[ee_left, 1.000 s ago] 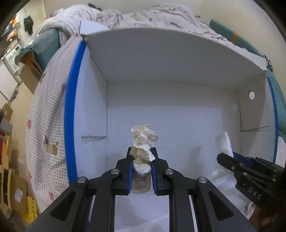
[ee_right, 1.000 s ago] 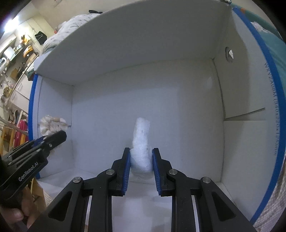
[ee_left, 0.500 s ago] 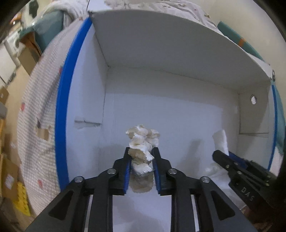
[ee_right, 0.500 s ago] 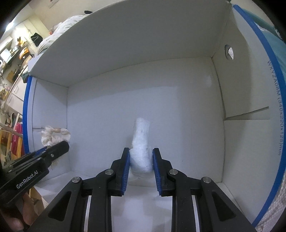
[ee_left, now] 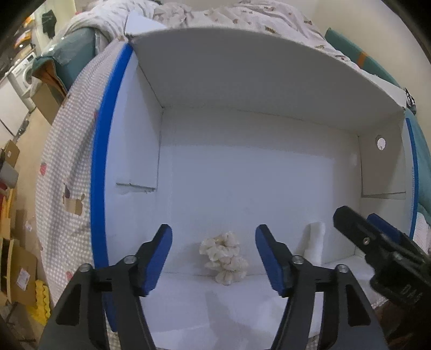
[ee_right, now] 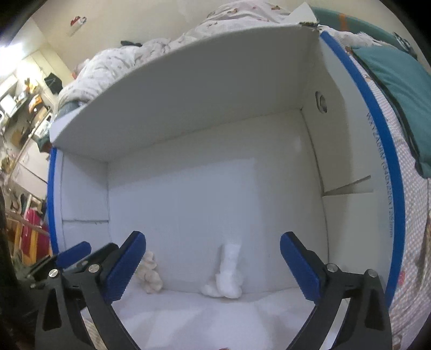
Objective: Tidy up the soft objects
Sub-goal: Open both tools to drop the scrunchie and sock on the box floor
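A white cardboard box [ee_left: 242, 167] with blue edging fills both views, lying open on a checked bedspread [ee_left: 67, 150], a rumpled quilt [ee_right: 113, 64] behind it. In the left wrist view the left gripper [ee_left: 212, 242] is opening, its fingers apart and clear of the cream scrunchie [ee_left: 225, 259], which lies between them low in the frame against the box's wall. The right gripper [ee_right: 212, 250] is opening too, fingers wide; the white soft piece [ee_right: 229, 274] rests lower centre, untouched.

Rumpled bed [ee_left: 242, 18] behind; washer [ee_left: 23, 74] left.
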A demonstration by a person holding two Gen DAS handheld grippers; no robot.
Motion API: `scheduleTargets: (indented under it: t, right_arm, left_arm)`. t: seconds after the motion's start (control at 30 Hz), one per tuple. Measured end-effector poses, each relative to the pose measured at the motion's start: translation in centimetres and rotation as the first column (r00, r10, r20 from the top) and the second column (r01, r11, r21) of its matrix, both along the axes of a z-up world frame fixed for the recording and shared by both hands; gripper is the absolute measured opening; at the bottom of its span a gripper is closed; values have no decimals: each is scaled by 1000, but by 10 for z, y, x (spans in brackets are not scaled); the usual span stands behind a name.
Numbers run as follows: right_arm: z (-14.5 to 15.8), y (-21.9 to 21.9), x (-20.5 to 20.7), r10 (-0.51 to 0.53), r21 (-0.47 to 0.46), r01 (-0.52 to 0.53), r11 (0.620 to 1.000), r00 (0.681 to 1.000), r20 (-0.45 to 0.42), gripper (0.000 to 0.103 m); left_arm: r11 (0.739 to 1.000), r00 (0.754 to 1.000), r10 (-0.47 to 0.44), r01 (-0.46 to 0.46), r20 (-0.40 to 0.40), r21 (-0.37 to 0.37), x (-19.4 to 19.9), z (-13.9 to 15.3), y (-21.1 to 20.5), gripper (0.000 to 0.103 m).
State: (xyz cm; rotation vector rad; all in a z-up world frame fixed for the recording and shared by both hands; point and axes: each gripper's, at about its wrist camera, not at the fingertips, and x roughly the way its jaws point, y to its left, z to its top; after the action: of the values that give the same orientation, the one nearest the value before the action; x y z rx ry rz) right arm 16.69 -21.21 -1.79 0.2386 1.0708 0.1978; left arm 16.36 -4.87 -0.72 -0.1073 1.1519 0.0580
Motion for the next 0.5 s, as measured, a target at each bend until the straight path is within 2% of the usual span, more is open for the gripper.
scheduleTargets:
  t: [0.1,0.27,0.5]
  right_arm:
    - [4,-2,-1,-5,25,5,1000,1000,16,103]
    - [4,-1,-1,-7,2,6,1000,999,41,103]
    - [5,-5,12,-14,13,13,1000,1000,22,103]
  left_arm:
    - [1000,1000,3,-3,23,10,-2,5,1,62]
    - [999,998,33,-31,57,-36,-3,11,8,62]
    - [999,998,1,2,66,-53,-7,18,3,62]
